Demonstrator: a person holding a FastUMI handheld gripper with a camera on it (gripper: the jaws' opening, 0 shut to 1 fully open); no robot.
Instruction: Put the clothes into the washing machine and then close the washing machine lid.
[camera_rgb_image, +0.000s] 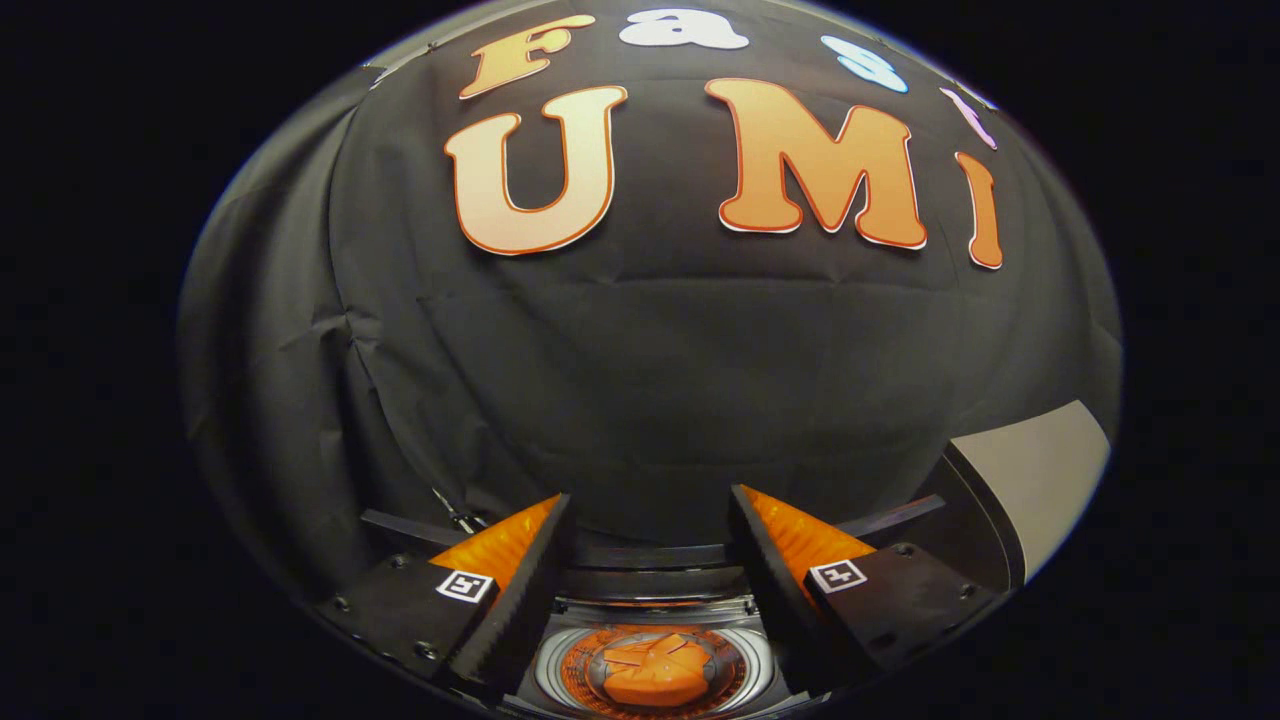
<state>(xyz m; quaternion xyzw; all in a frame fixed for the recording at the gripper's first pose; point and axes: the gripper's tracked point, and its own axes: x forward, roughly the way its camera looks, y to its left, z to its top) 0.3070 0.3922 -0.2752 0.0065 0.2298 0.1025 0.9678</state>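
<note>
My gripper (650, 497) is open, with a wide gap and nothing between its fingers. Below and between the fingers I look down into the washing machine's open drum (548, 672), a shiny steel tub. At the drum's bottom lies an orange shape (645, 675) with angular folds; I cannot tell whether it is cloth or part of the drum. Beyond the right finger a grey panel (1040, 480) with a dark edge stands raised, and it looks like the machine's lid held open.
The booth's black cloth wall (640, 380) rises just ahead of the fingers, behind the machine. The machine's dark top rim (650, 555) runs between the two fingers.
</note>
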